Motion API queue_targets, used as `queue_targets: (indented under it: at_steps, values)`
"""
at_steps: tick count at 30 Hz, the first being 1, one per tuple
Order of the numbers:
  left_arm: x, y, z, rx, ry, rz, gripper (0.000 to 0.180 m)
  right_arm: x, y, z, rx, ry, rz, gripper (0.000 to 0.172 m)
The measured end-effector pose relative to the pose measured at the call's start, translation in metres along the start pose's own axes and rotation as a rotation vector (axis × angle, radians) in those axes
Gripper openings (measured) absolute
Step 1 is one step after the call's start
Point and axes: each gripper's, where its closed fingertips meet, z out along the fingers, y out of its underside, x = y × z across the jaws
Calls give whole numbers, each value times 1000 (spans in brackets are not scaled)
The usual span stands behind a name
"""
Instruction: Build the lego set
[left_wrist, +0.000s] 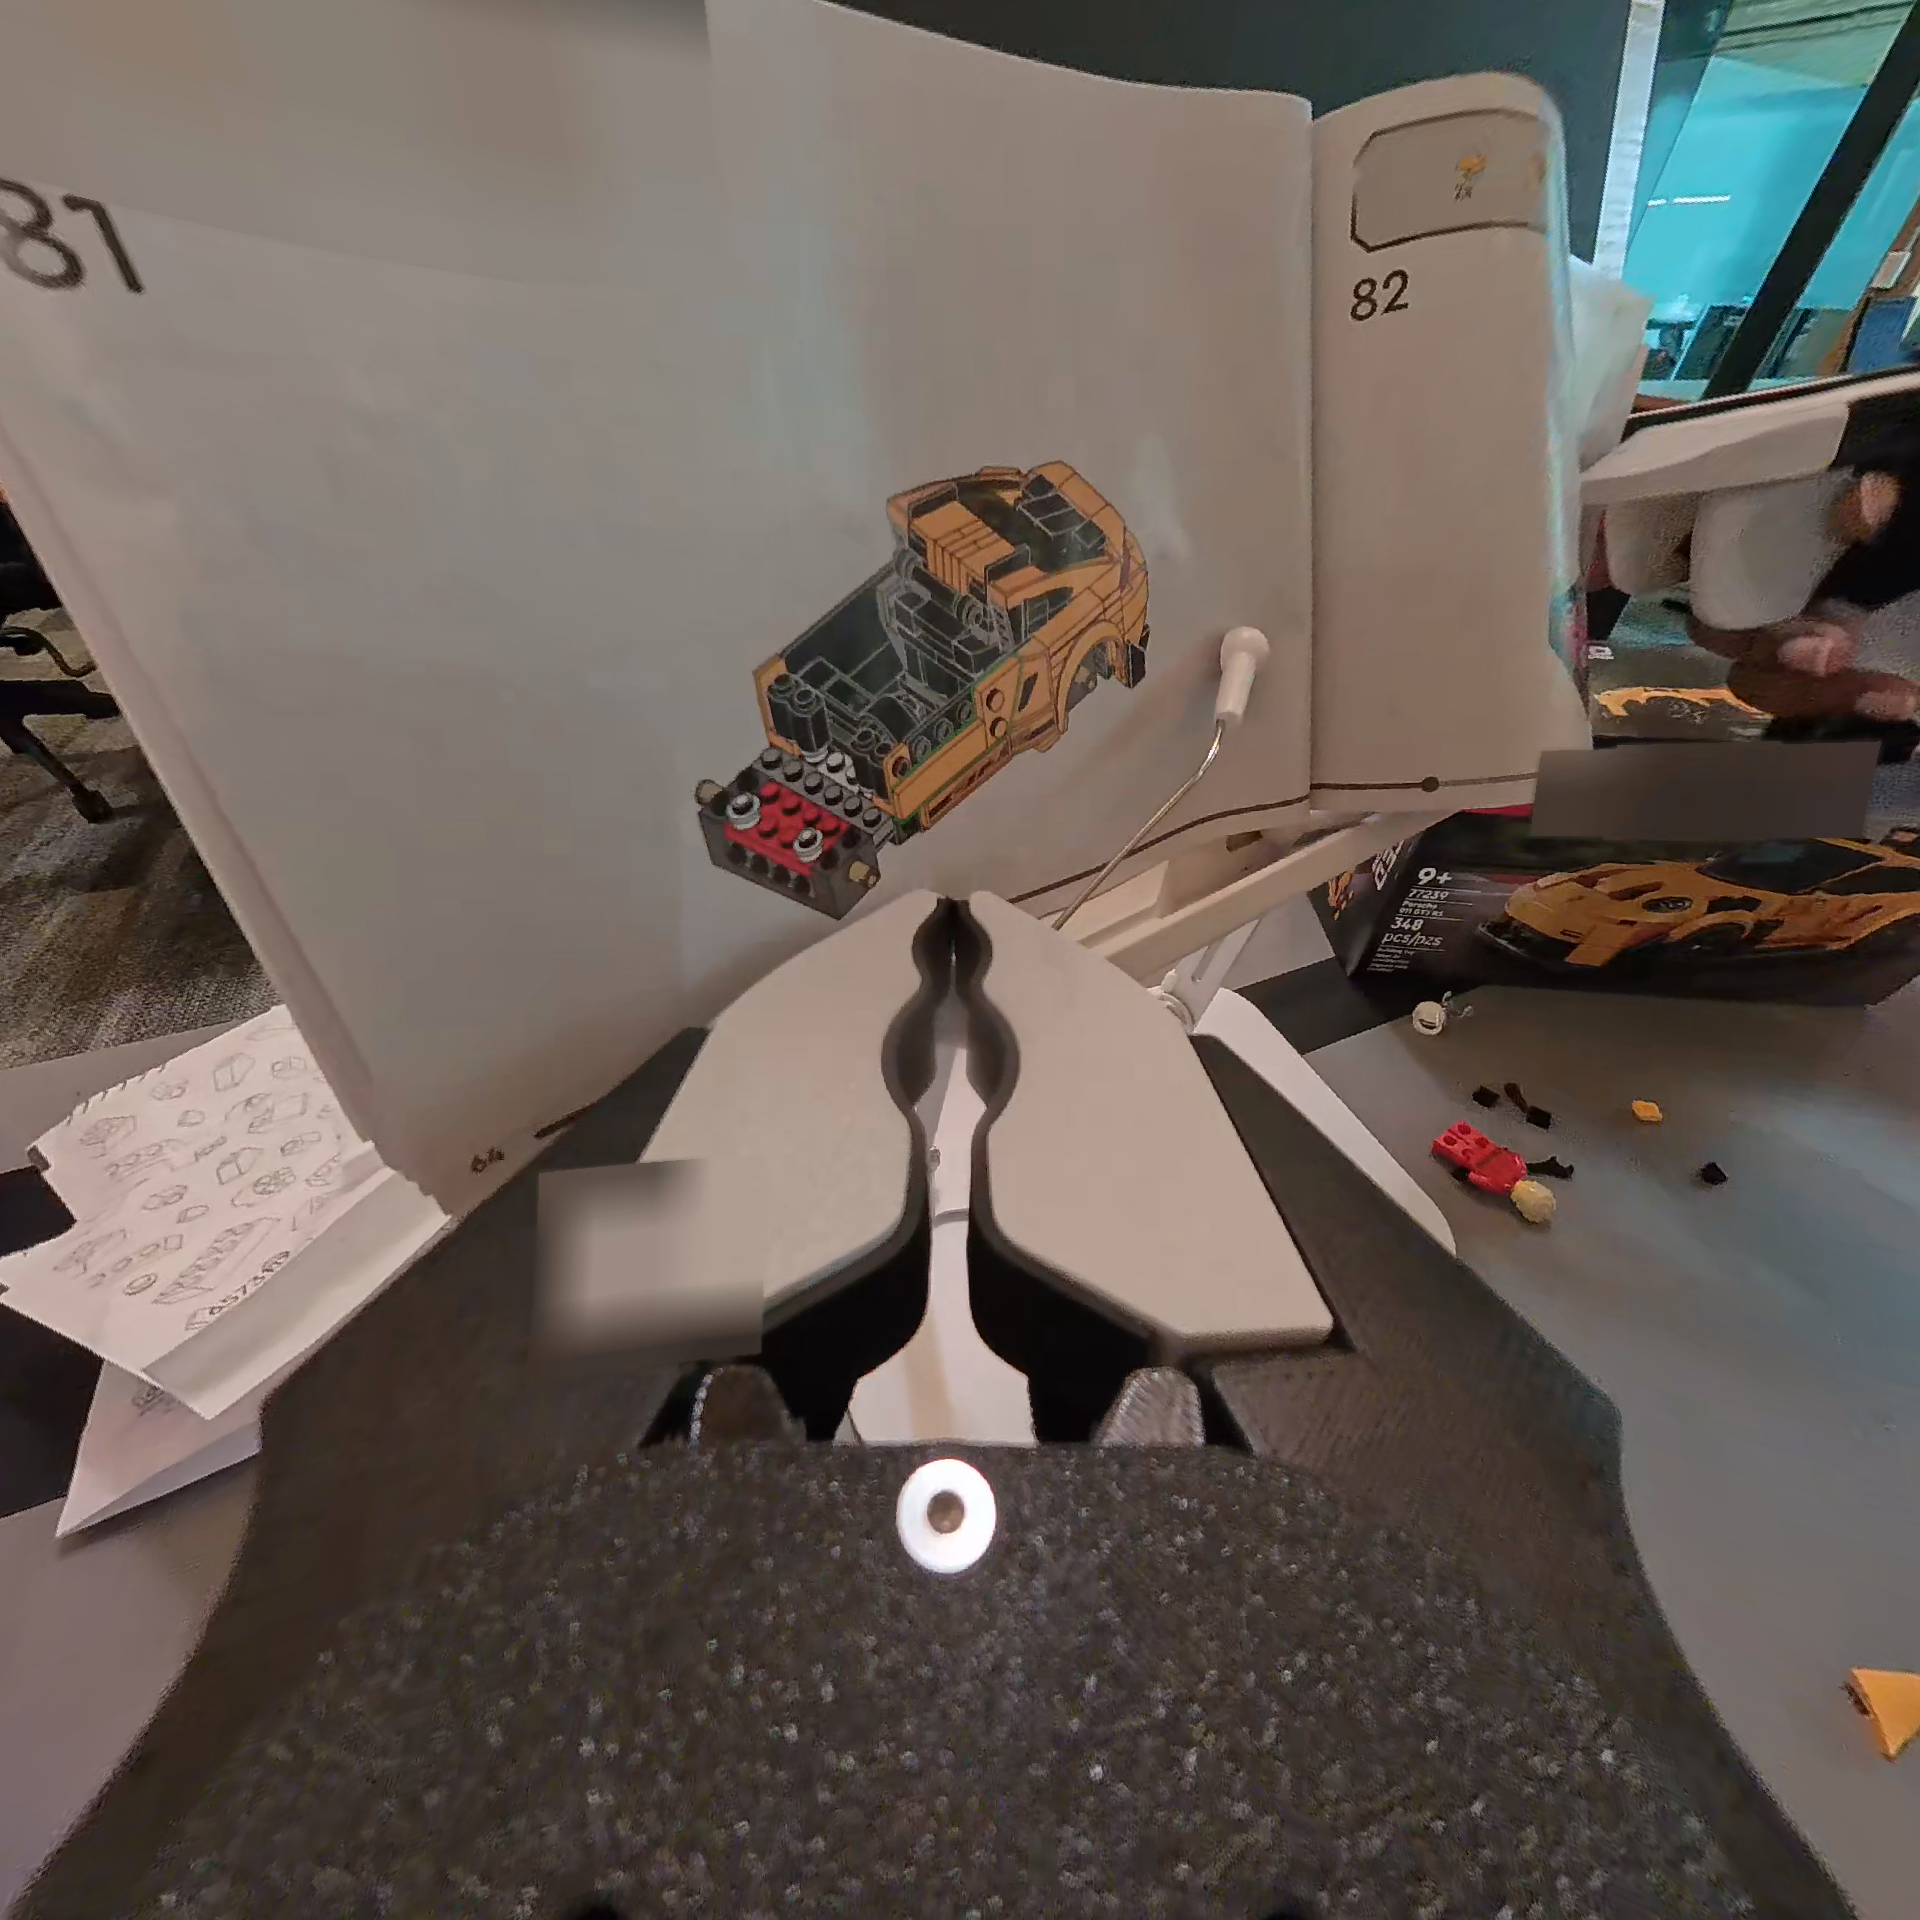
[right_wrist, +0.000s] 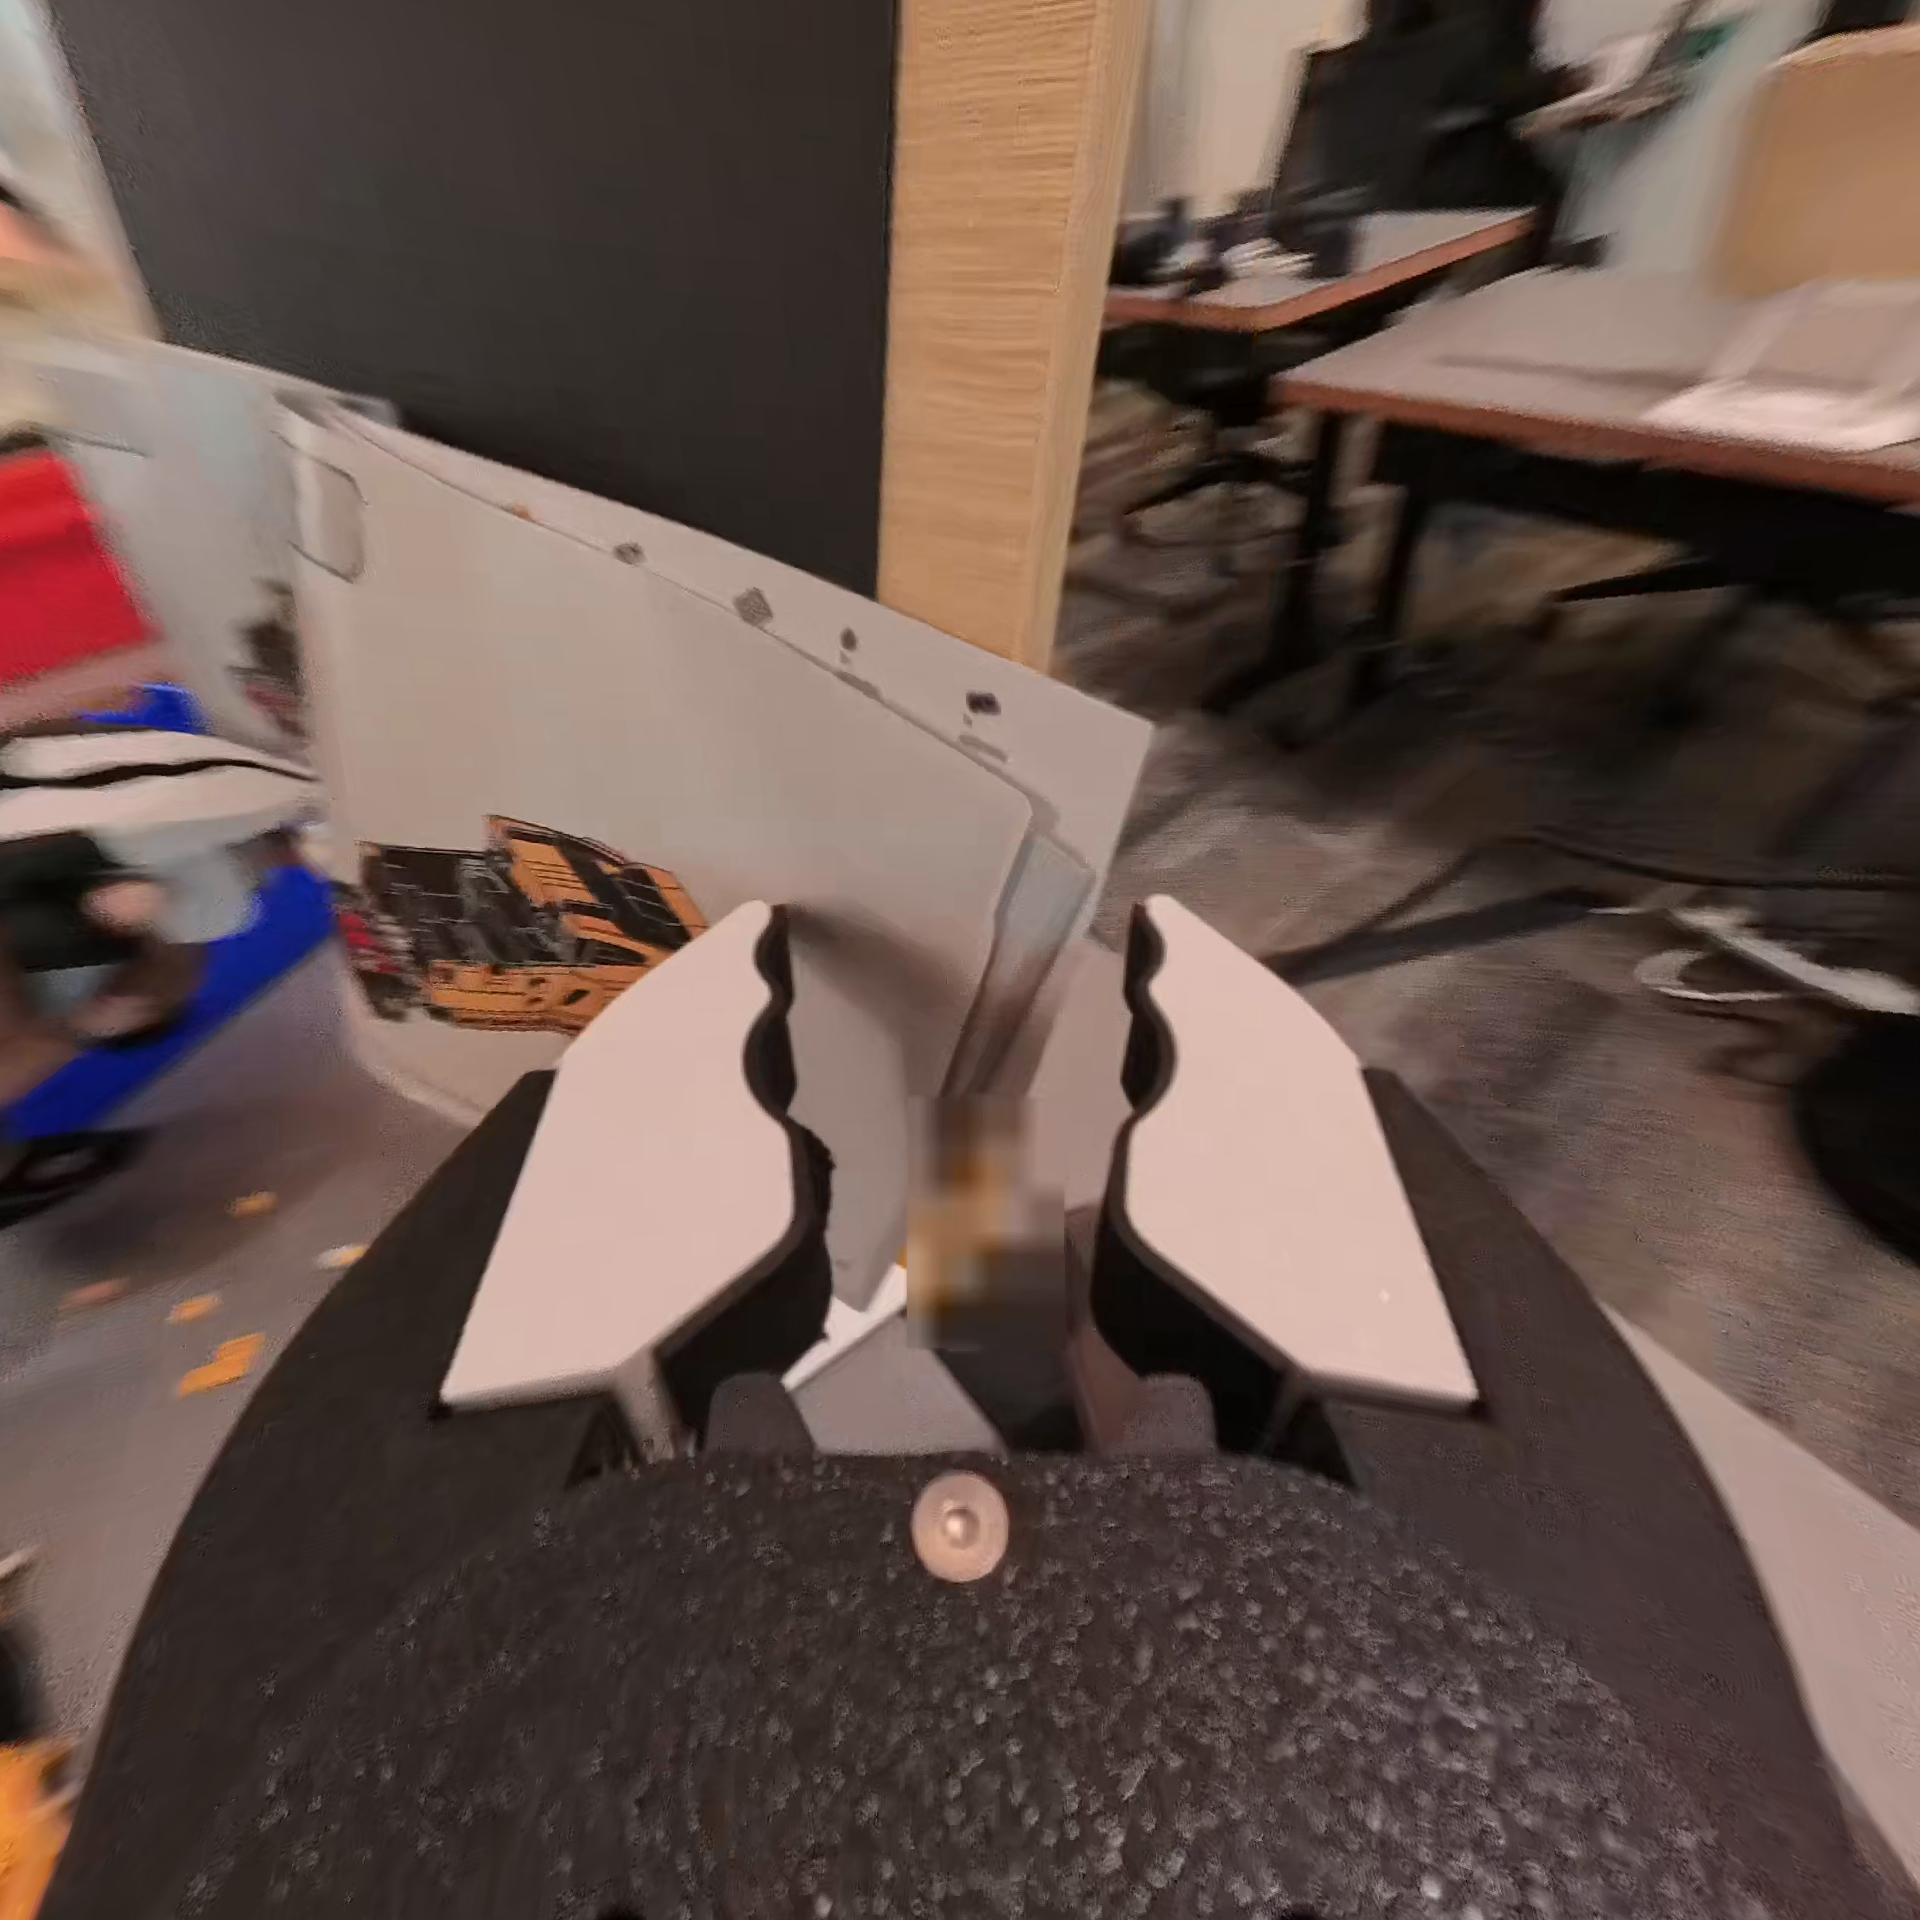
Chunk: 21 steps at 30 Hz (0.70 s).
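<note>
An open instruction booklet (left_wrist: 623, 623) stands on a white stand, its page showing a drawing of a yellow and black brick car. My left gripper (left_wrist: 951, 920) is shut, its tips right at the lower edge of that page; I cannot tell whether paper is pinched. My right gripper (right_wrist: 956, 925) is open at the booklet's (right_wrist: 623, 748) right side. The edges of several pages (right_wrist: 1023, 935) stand between its fingers, and the pads do not press on them. The right gripper also shows blurred in the left wrist view (left_wrist: 1714, 540), and the left gripper shows in the right wrist view (right_wrist: 156, 800).
A wire page holder (left_wrist: 1236, 675) leans on the booklet. A black box with a yellow car picture (left_wrist: 1621, 914), red minifigure parts (left_wrist: 1486, 1164) and small loose bricks lie on the grey table. A printed paper bag (left_wrist: 187, 1195) lies left. A wooden post (right_wrist: 997, 312) stands behind. One gripper's finger ends stand about 25 cm off the other's. The wooden post (right_wrist: 997, 312) lies some 8 cm from my right tips, 30 cm from my left tips.
</note>
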Motion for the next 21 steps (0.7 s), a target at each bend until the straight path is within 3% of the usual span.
queue_targets:
  at_steps: [3, 7, 13, 17, 21]
  values:
    - [0, 0, 0, -5, -2, 8, 0, -14, 0, 6, -39, -218, 100, 39]
    - [-10, 1, 1, -24, -54, 18, 0, -24, 5, -9, -47, -262, 88, 28]
    - [-9, -4, 0, -1, -30, -36, 0, -34, 8, -25, -12, -82, 11, 30]
    - [11, -13, -7, 34, -21, 57, 0, -27, -15, -39, 54, 10, -46, 22]
    - [35, -18, -10, 49, 27, 105, 0, -23, -21, -45, -4, 125, -210, 17]
